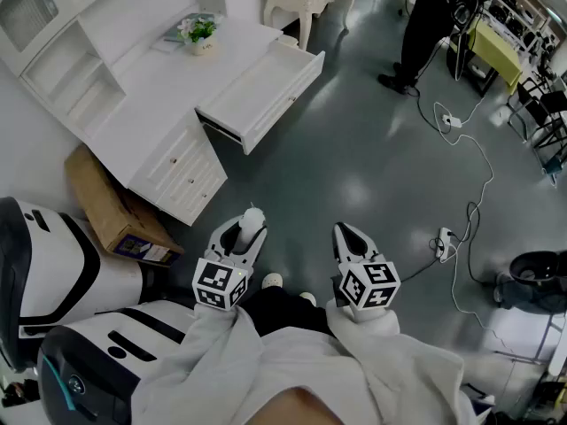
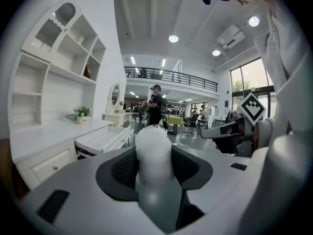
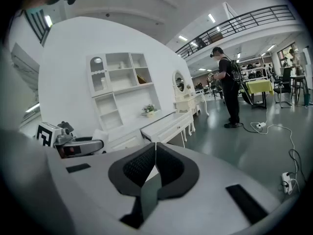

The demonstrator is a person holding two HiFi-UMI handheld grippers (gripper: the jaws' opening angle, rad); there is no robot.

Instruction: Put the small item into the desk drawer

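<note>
My left gripper point(image 1: 251, 226) is shut on a small white foam-net item point(image 2: 152, 153), which stands upright between the black pads and pokes out past the tips as a white item point(image 1: 254, 216) in the head view. The right gripper point(image 1: 347, 235) is shut with nothing in it; its pads meet in the right gripper view, right gripper point(image 3: 155, 147). The white desk point(image 1: 151, 87) stands ahead to the left with its drawer point(image 1: 262, 91) pulled out and open. That drawer point(image 2: 105, 138) lies ahead-left in the left gripper view and the drawer point(image 3: 168, 124) is ahead in the right gripper view.
A potted plant point(image 1: 200, 35) sits on the desktop. A cardboard box point(image 1: 111, 209) leans by the desk cabinet. A person point(image 1: 425, 25) stands on the grey floor beyond, with cables and a power strip point(image 1: 444, 240) to the right. A white and black machine point(image 1: 53, 273) is at my left.
</note>
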